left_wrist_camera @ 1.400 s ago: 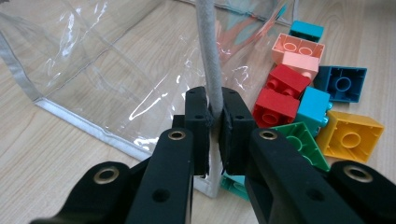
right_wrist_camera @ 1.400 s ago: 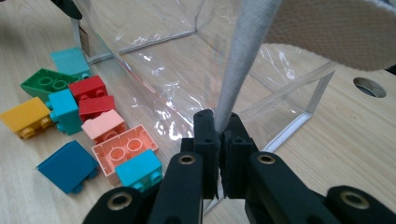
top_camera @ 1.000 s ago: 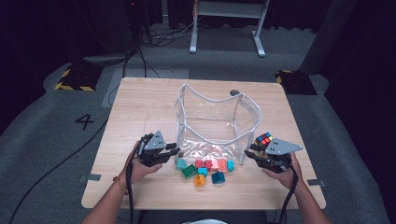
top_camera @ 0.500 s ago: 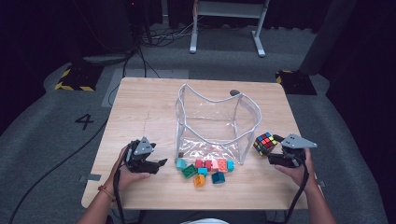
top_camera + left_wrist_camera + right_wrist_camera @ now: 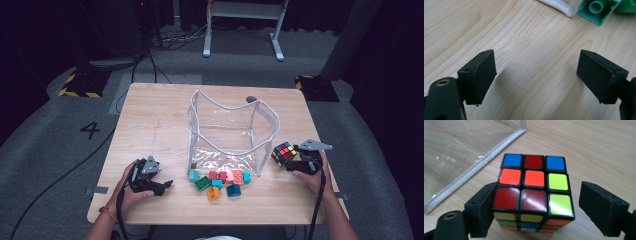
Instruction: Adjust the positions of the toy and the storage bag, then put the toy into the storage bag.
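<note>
My right gripper [image 5: 534,202] has just been opening: cube [image 5: 532,192] sits on the tabletop [image 5: 599,152] between spread fingers [image 5: 602,207], gap at right pad.

Only legible mark: white painted numeral "4" [image 5: 91,130] on grey carpet floor [image 5: 45,150], left of light wooden table [image 5: 155,120]. No other text/labels readable.

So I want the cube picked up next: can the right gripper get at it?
Probably yes: the cube sits on the table between the right gripper's open jaws, with a gap on one side.
</note>
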A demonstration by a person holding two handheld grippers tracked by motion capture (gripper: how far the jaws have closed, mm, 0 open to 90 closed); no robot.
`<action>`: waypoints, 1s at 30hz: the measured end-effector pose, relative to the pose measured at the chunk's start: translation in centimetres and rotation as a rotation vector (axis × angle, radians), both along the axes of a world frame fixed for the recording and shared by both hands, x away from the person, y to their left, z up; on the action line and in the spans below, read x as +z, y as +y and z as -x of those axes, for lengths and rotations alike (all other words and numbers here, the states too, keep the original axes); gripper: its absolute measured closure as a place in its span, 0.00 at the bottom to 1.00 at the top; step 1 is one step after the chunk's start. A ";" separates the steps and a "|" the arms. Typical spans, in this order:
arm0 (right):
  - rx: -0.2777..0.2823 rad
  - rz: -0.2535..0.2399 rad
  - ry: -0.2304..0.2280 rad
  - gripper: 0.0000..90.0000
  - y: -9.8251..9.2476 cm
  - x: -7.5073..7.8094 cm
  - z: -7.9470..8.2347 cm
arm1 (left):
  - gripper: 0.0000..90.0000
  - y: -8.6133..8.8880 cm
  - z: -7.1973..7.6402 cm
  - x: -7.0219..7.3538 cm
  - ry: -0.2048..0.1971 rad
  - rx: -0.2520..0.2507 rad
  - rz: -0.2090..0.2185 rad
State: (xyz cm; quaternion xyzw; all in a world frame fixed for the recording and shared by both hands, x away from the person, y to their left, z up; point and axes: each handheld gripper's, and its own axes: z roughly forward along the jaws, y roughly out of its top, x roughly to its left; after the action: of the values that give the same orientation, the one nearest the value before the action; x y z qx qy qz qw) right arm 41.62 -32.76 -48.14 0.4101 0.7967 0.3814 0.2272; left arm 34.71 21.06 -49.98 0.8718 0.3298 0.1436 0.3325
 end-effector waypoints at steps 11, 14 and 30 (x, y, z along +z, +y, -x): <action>0.037 -0.007 0.018 0.37 0.3 -1.9 -1.5 | 0.16 0.3 -0.7 -0.2 0.039 0.006 0.037; 0.020 -0.008 0.012 0.37 0.5 -1.9 -1.5 | 0.15 0.3 -0.7 -0.3 0.036 0.007 0.037; 0.048 -0.040 -0.011 0.37 -0.3 -1.0 -1.1 | 0.16 0.3 -0.7 -0.3 0.037 0.010 0.039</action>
State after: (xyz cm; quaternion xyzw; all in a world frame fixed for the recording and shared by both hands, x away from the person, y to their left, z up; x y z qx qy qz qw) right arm 42.72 -33.08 -49.17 0.3931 0.7973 0.4047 0.2143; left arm 35.40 21.41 -50.25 0.8660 0.3428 0.1225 0.3428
